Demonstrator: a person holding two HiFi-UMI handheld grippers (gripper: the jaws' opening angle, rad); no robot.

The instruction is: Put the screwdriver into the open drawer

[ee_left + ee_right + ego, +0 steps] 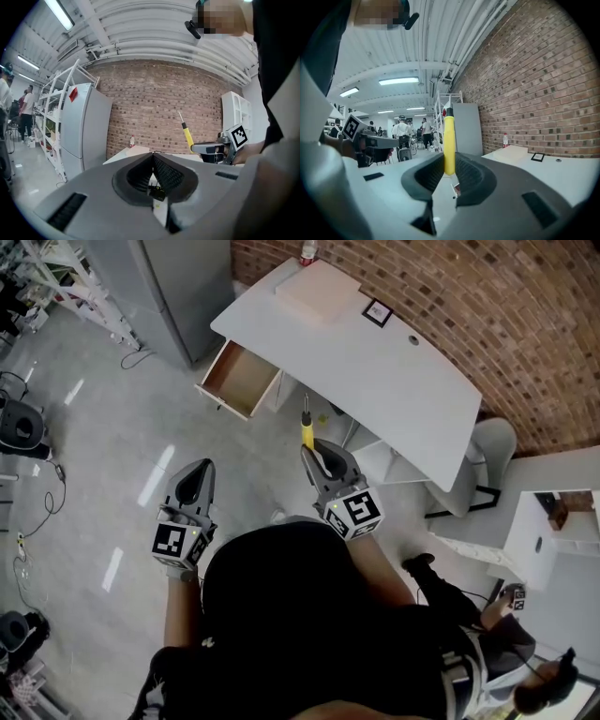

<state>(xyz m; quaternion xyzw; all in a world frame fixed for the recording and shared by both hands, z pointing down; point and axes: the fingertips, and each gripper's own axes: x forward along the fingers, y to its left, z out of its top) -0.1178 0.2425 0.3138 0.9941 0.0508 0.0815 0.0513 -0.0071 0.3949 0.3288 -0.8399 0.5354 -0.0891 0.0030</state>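
My right gripper [315, 455] is shut on the yellow handle of the screwdriver [306, 430], which stands upright with its metal shaft pointing up. In the right gripper view the screwdriver's handle [449, 143] rises between the dark pads of the right gripper [449, 166]. The open wooden drawer [240, 378] juts from the left end of the white desk [394, 371], ahead and to the left of the screwdriver. My left gripper [193, 476] hangs over the floor with its jaws together and nothing in them. In the left gripper view, the left gripper [153, 158] faces the desk, with the screwdriver [187, 135] at the right.
A flat pale box [317, 291], a small black frame [377, 312] and a bottle [307, 251] are on the desk by the brick wall. A grey cabinet [178, 287] stands left of the drawer. A white chair [489, 454] is at the right. People stand far off.
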